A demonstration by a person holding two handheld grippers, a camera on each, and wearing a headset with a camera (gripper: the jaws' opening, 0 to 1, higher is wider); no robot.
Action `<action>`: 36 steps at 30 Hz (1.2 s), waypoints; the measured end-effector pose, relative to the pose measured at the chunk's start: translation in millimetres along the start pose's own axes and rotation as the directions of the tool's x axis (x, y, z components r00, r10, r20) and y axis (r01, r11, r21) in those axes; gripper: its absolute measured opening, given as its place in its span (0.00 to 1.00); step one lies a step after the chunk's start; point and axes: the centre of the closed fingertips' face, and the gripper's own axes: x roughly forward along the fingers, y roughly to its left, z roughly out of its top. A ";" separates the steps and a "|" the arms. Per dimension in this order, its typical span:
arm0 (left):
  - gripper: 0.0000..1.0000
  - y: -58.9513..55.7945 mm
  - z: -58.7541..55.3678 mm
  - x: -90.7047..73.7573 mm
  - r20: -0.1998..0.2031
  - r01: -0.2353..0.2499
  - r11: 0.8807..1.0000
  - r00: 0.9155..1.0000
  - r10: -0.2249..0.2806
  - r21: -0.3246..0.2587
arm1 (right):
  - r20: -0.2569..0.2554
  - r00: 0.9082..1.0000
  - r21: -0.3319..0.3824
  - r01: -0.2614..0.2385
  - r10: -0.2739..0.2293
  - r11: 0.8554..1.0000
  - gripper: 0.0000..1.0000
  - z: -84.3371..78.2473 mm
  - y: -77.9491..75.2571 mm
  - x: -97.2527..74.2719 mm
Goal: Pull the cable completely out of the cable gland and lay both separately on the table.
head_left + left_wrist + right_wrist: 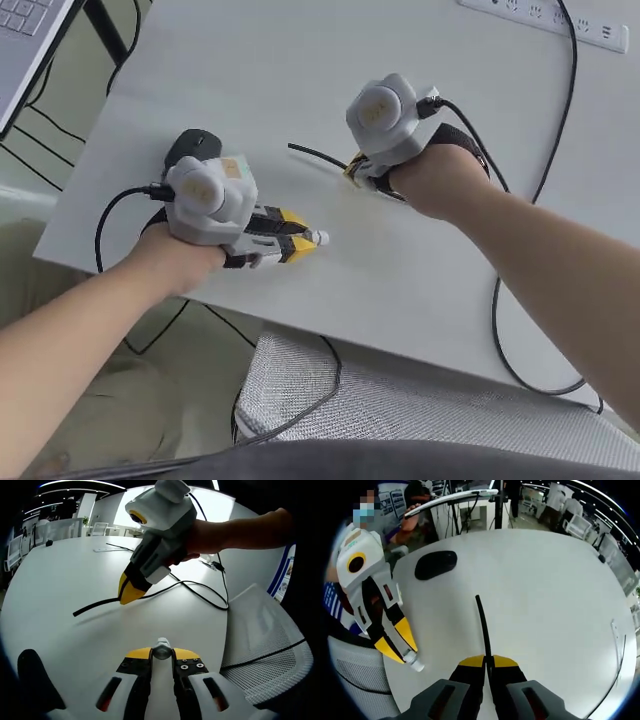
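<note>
One black cable point(482, 625) and one small white cable gland point(161, 649), apart from each other: my right gripper point(488, 661) is closed on the cable near its end, and my left gripper point(300, 241) clamps the gland near the front edge of the white table point(400, 90). One mouse point(435, 564), one power strip point(545, 20), one laptop point(25, 25); open office beyond.

There are two hand-held grippers with pale grey bodies and yellow-tipped black jaws: the left hand-held gripper point(300, 238) at lower left of the frame and the right hand-held gripper point(352, 172) at upper centre. There is one thin black cable point(315, 153), one small white plastic cable gland point(318, 238) and one black oval computer mouse point(192, 146). One long white power strip point(560, 18) sits upper right and one silver laptop point(25, 25) upper left. There is one grey mesh chair point(400, 400) at the bottom and one white surface point(300, 60).
</note>
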 end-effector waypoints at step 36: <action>0.16 7.0 -13.2 3.8 -0.026 -0.033 0.999 0.999 0.034 0.027 | -0.002 0.999 -0.097 0.040 -0.040 0.994 0.00 -4.3 3.4 9.8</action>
